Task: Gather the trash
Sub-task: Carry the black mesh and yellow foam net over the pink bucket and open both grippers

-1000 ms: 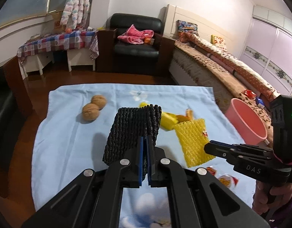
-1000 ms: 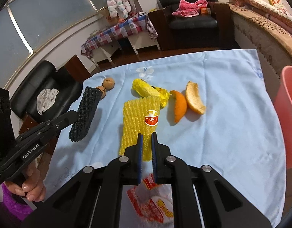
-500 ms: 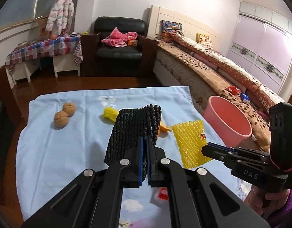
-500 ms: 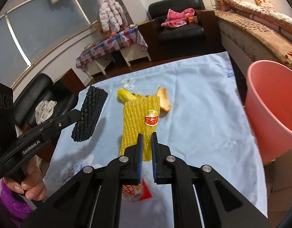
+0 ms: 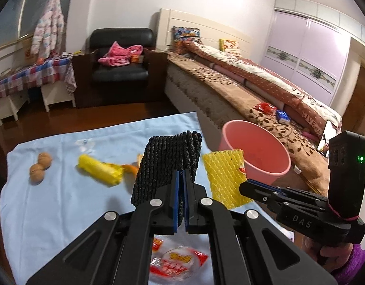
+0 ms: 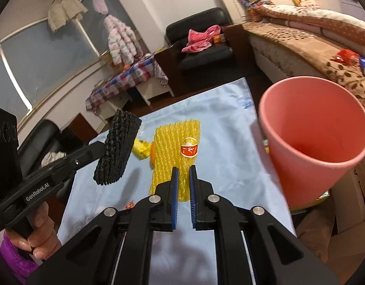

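My left gripper (image 5: 181,174) is shut on a black foam net sleeve (image 5: 168,163) and holds it up above the blue cloth; it also shows in the right wrist view (image 6: 117,149). My right gripper (image 6: 182,173) is shut on a yellow foam net sleeve (image 6: 176,149) with a red sticker, lifted off the cloth; the left wrist view shows it too (image 5: 226,177). The pink bucket (image 6: 313,140) stands just right of the table, close to the right gripper, and shows in the left wrist view (image 5: 256,152).
On the blue cloth (image 5: 63,201) lie two walnuts (image 5: 39,168), a yellow wrapper (image 5: 99,173), orange peel (image 5: 132,166) and a red-and-clear snack wrapper (image 5: 180,261). A bed (image 5: 253,90) runs along the right; a black armchair (image 5: 120,54) stands behind the table.
Both grippers have moved right toward the pink bucket, carrying their foam sleeves. The bucket now looms larger in the right wrist view.
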Demonstrator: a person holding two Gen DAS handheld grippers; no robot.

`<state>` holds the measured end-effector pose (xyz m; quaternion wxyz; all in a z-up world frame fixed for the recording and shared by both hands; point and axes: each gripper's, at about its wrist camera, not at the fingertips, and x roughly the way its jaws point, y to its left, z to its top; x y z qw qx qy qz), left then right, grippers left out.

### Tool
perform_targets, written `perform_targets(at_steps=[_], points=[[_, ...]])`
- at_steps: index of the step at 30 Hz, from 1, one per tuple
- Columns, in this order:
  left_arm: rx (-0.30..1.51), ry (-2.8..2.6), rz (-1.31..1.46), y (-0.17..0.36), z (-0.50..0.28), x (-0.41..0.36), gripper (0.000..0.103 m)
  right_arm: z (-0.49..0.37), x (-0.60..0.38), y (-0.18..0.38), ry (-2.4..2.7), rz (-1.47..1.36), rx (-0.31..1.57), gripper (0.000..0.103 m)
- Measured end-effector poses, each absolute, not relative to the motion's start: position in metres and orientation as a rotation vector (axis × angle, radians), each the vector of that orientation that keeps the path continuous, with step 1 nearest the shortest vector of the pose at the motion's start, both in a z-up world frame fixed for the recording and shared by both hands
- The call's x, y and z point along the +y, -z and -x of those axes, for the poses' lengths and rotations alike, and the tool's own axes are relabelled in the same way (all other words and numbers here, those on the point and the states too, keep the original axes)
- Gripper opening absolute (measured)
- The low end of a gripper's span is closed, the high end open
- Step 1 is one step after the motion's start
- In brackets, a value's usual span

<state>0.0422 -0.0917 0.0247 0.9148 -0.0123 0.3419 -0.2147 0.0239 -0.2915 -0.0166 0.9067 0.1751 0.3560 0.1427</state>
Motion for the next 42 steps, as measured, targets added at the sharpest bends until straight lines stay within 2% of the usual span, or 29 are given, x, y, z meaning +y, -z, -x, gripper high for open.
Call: perform_targets(at_steps=[21, 32, 42], points=[[0.668, 0.657, -0.034, -0.04, -0.065, -0.219, 0.003, -0.013, -0.4, 0.013, -0.003, -0.416, 0.6, 0.009], [0.731, 0.727, -0.026, -0.021, -0.088, -0.273, 0.003, -0.015, -0.431, 0.027, 0.092, -0.428, 0.597, 0.009], [0.781, 0.725, -0.027, 0.002, -0.102, -0.29, 0.003, -0.026, -0.436, 0.041, 0.12, -0.398, 0.623, 0.009]])
